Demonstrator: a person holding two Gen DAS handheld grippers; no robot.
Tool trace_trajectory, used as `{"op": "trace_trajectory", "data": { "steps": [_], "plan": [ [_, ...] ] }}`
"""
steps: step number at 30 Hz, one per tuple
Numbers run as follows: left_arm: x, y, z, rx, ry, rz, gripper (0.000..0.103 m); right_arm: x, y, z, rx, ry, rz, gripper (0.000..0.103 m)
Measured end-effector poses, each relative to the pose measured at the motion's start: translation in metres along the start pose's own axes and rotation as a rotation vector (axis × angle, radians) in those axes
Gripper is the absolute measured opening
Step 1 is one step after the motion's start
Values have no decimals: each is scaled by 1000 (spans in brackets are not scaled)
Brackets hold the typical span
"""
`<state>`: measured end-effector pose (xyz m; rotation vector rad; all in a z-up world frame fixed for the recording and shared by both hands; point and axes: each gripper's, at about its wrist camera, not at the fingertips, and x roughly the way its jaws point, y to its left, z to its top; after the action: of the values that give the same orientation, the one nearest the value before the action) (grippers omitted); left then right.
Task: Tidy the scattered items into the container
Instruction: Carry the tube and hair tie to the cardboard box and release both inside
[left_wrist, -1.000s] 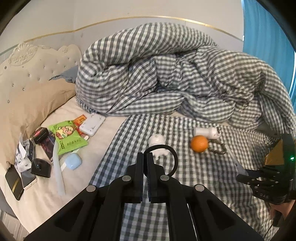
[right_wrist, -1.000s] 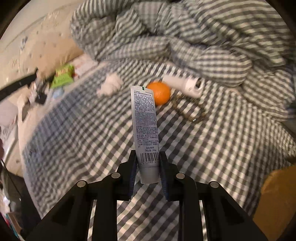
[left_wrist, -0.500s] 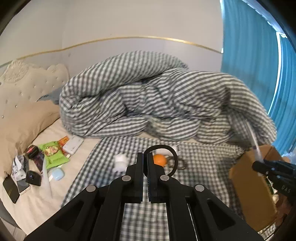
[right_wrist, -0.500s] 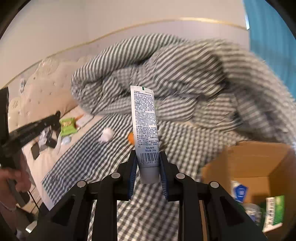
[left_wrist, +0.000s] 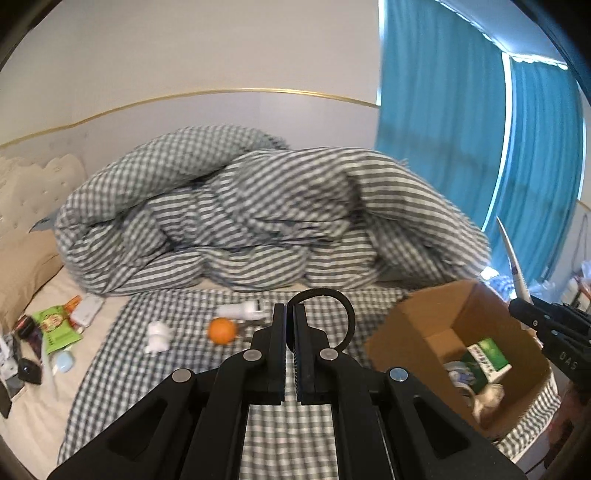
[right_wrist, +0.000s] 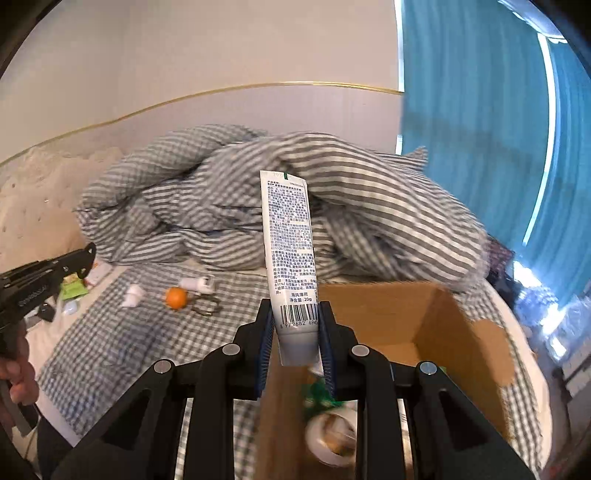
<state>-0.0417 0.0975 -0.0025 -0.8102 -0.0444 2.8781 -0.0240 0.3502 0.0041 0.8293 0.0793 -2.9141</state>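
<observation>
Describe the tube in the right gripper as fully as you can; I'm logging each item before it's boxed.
The tube is white, flat and soft-looking, with dense black print and a barcode near its lower end. It stands almost upright, crimped end up, clamped at its base between the right gripper's jaws, above the open cardboard box. Nothing else touches it.

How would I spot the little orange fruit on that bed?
Find the big rumpled checked duvet, then look at the flat checked sheet before it. The orange lies there between a white figurine and a white roller: the only round, brightly coloured thing.
</observation>
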Motion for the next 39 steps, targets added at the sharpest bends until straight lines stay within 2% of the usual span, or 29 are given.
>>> {"op": "trace_trajectory", "data": {
  "steps": [5, 9, 14, 22, 23, 24, 25, 27, 33, 39],
  "plan": [
    [1, -33, 3, 21, -3, -47, 2, -8, -31, -11, 27, 16, -128, 23],
    [1, -56, 1, 37, -5, -59, 3, -8, -45, -20, 48, 29, -183, 23],
    [1, -73, -2, 51, 7, -82, 3, 8, -64, -30, 74, 81, -200, 23],
    [7, -87, -2, 69, 16, -88, 2, 20, -78, -41, 99, 106, -218, 24],
    [8, -90, -2, 70, 17, -87, 3, 21, -80, -42, 101, 110, -222, 26],
    [9, -92, -2, 71, 19, -88, 2, 21, -81, -43, 104, 108, -218, 41],
    [10, -94, -1, 73, 20, -88, 3, 20, -81, -43, 109, 101, -213, 66],
    [12, -99, -2, 77, 22, -89, 2, 15, -83, -45, 121, 69, -217, 88],
    [20, -119, -3, 100, 33, -117, 2, -1, -93, -44, 138, 32, -242, 88],
    [37, -158, -3, 134, 56, -189, 3, -26, -119, -49, 167, 7, -297, 92]
  ]
}}
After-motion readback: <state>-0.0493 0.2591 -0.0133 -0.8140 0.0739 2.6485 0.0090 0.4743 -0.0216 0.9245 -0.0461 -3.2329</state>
